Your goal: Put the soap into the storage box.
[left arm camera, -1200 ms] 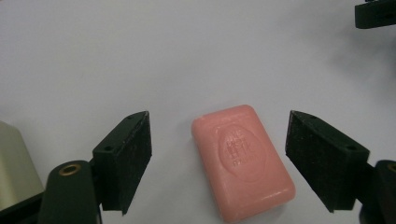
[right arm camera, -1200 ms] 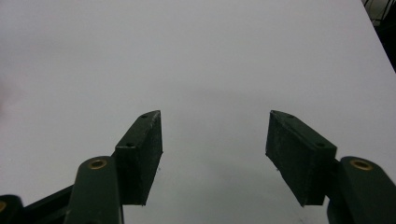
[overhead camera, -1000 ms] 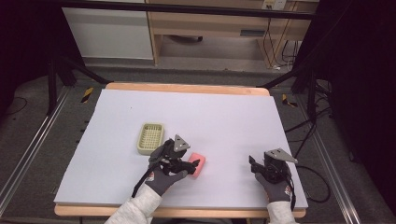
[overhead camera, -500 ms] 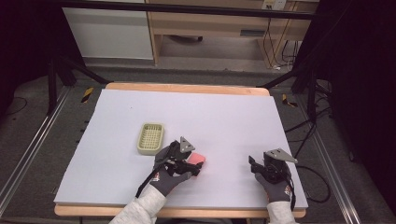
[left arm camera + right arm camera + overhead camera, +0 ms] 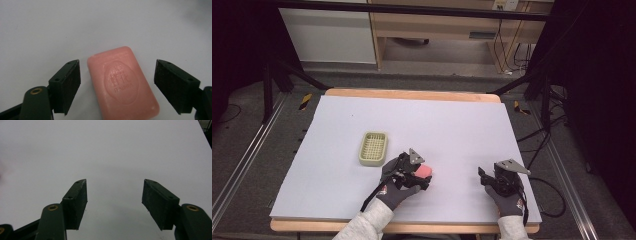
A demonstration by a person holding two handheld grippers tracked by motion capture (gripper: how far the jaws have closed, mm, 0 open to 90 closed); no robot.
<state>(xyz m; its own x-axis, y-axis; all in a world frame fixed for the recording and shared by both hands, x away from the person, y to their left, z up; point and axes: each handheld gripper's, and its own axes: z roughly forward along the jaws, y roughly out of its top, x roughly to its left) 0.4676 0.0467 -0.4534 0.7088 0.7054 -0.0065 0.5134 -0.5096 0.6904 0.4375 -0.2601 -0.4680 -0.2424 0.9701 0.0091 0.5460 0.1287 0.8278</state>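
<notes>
A pink bar of soap (image 5: 123,83) with an embossed stamp lies flat on the white table, between the two jaws of my left gripper (image 5: 117,86). The jaws stand open on either side of it, with a gap at each side. From above, the soap (image 5: 425,171) peeks out beside the left gripper (image 5: 416,174), near the table's front. A pale green ridged soap dish (image 5: 373,148) sits just left of and behind it. My right gripper (image 5: 114,202) is open over bare table, seen at the front right (image 5: 486,177).
The white table top (image 5: 452,130) has a wooden rim at its far and near edges. Black frame legs and cables stand around the table on a dark floor. A cabinet is behind.
My left gripper has shifted slightly right and forward, settling over the soap. The right gripper has held still.
</notes>
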